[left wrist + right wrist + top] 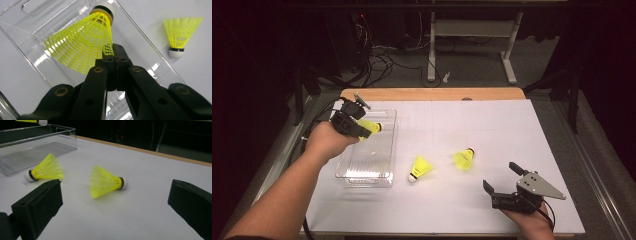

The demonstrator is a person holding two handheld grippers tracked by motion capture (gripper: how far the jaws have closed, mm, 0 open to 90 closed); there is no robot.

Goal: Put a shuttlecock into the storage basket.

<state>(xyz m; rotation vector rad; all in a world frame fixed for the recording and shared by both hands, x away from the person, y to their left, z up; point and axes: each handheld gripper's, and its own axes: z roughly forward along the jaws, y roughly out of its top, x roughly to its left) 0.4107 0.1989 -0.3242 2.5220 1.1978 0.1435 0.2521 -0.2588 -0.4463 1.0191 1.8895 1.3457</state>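
My left gripper [362, 126] is shut on the skirt edge of a yellow shuttlecock [82, 46], holding it over the clear plastic box [382, 172] at the table's left. In the left gripper view the jaws meet on the mesh and the cork end [105, 8] points away, above the box floor. Two more yellow shuttlecocks lie on the white table: one [421, 168] just right of the box, another [463, 159] nearer the middle. My right gripper [502, 180] rests open near the front right edge. Its jaws stand wide apart, facing the nearer shuttlecock [106, 181].
The clear box [37, 150] lies lengthwise along the table's left side with only a small white speck [373, 152] on its floor. A wooden strip [432, 94] edges the table's far side. Beyond it are a desk frame and cables on the floor.
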